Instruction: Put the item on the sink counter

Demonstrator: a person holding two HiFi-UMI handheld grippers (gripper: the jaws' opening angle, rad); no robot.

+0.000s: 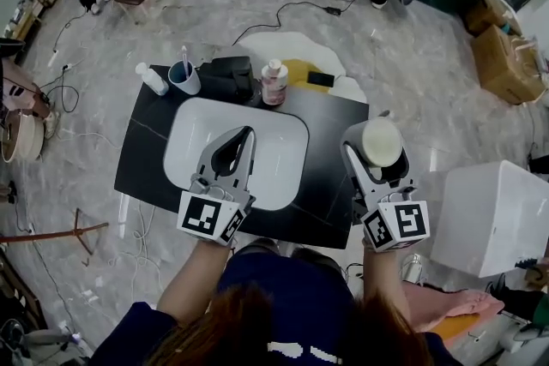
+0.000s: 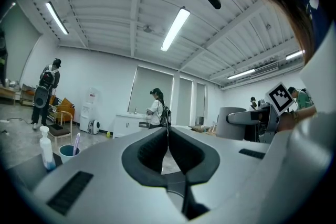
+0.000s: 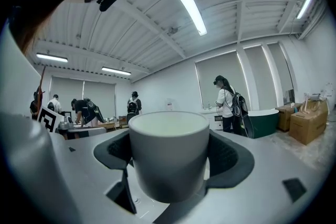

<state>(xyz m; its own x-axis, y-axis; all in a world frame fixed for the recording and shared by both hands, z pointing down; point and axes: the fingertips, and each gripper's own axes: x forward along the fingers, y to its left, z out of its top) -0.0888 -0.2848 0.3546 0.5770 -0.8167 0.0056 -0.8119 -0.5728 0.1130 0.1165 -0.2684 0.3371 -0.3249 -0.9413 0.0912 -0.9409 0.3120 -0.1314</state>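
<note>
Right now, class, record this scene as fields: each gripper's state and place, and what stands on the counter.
left gripper: shut, empty, over the sink
right gripper: shut on the cup, by the right edge of the counter
cup: white, upright, held, not yet on the counter
back of counter, left to right: pump bottle, blue cup with toothbrush, black bag, pink bottle
</note>
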